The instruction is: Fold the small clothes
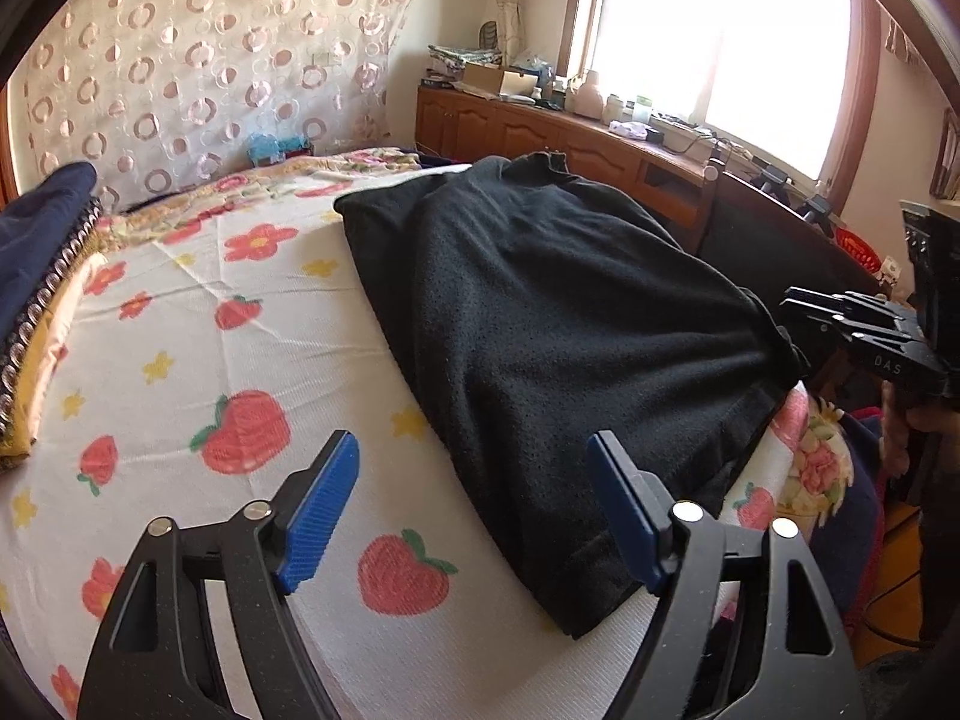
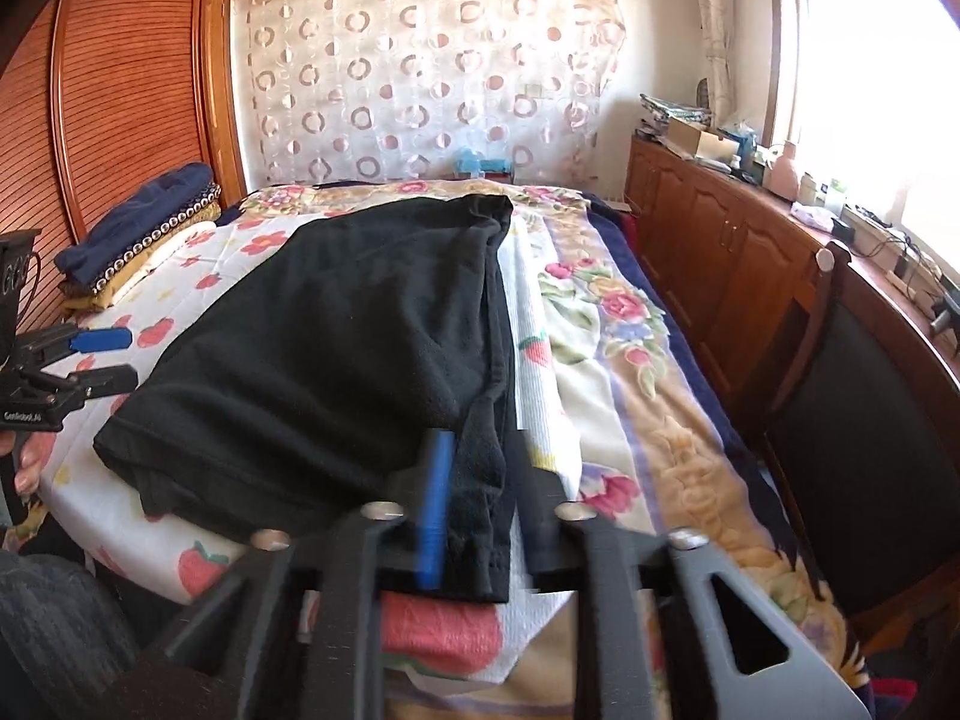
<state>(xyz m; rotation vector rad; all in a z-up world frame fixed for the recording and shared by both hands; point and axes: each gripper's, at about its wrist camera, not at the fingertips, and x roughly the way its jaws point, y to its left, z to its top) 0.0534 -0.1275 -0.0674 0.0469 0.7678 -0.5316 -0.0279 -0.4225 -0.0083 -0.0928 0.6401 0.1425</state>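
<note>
A black garment (image 1: 540,324) lies folded lengthwise on the strawberry-print sheet (image 1: 198,360); it also shows in the right wrist view (image 2: 336,348). My left gripper (image 1: 474,480) is open and empty, its blue pads astride the garment's near left edge, just above the sheet. My right gripper (image 2: 480,510) has its jaws narrowed on the garment's near right corner, with black cloth between the blue pad (image 2: 435,510) and the other finger. It also shows from the left wrist view (image 1: 840,318) at the garment's right corner.
A stack of folded clothes (image 2: 138,234) sits at the bed's far left by the wooden headboard (image 2: 120,90). A wooden cabinet (image 2: 720,240) with clutter runs along the right under the window. A dark chair (image 2: 852,360) stands by the bed's right side.
</note>
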